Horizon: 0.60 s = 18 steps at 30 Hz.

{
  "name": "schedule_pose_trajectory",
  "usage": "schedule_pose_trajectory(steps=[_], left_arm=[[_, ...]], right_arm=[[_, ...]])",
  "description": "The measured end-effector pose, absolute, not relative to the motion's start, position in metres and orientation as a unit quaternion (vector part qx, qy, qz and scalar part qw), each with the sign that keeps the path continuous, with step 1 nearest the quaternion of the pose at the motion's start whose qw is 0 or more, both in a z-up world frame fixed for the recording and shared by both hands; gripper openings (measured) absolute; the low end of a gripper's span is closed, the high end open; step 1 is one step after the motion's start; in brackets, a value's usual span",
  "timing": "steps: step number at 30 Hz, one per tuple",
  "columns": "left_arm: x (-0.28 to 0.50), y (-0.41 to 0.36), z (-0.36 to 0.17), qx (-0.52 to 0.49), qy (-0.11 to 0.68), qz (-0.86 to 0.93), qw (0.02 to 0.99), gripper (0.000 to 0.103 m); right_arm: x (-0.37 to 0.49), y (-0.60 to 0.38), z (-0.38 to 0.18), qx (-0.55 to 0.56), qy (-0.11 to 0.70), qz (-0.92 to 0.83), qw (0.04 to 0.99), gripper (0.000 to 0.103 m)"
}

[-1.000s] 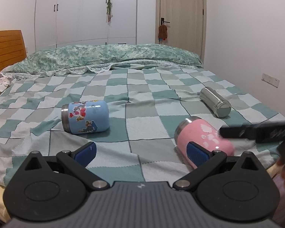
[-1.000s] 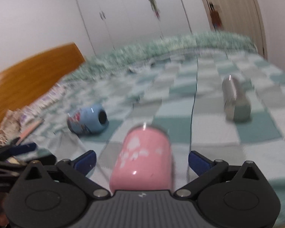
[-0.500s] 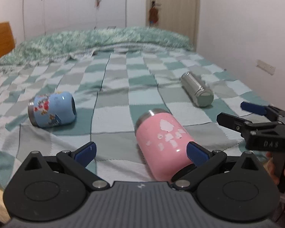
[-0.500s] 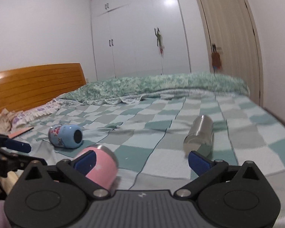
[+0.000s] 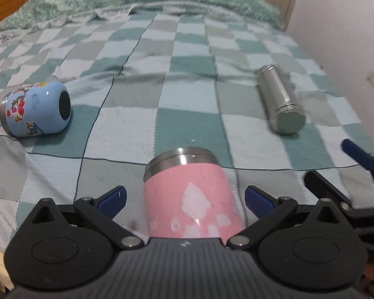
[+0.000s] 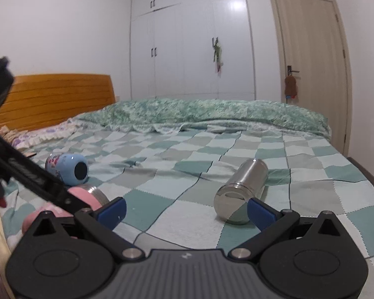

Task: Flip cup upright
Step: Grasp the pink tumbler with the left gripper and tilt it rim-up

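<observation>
The left gripper (image 5: 184,198) stood open, its fingers either side of the pink cup (image 5: 188,194) lying on the bed (image 5: 187,79). The right gripper (image 6: 185,208) was open, empty.

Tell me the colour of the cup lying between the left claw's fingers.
Pink with pale worn patches and a bare steel rim band; the pink cup shows best in the left wrist view.

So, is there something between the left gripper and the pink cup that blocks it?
Nothing visible does. The pink cup lies on its side between the open fingers of the left gripper, with gaps on both sides.
</observation>
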State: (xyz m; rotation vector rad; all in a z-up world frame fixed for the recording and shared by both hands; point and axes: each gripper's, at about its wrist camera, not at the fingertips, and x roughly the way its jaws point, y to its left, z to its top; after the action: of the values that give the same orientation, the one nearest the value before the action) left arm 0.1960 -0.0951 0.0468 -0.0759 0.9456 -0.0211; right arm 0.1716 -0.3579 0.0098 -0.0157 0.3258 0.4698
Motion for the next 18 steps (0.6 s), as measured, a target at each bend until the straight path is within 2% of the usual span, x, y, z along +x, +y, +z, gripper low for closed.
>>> schedule_pose_trajectory(steps=[6, 8, 18], left_arm=[[0.214, -0.093, 0.036, -0.047, 0.489, -0.005, 0.871, 0.103], [0.217, -0.094, 0.032, -0.057, 0.504, -0.020, 0.862, 0.088], [0.205, -0.090, 0.036, -0.067, 0.482, -0.045, 0.873, 0.087]], right_arm=[[0.177, -0.352, 0.006, -0.035, 0.178, 0.256, 0.949, 0.103], [0.178, -0.348, 0.006, -0.044, 0.182, 0.256, 0.948, 0.103], [0.169, -0.346, 0.006, -0.048, 0.172, 0.230, 0.957, 0.103]])
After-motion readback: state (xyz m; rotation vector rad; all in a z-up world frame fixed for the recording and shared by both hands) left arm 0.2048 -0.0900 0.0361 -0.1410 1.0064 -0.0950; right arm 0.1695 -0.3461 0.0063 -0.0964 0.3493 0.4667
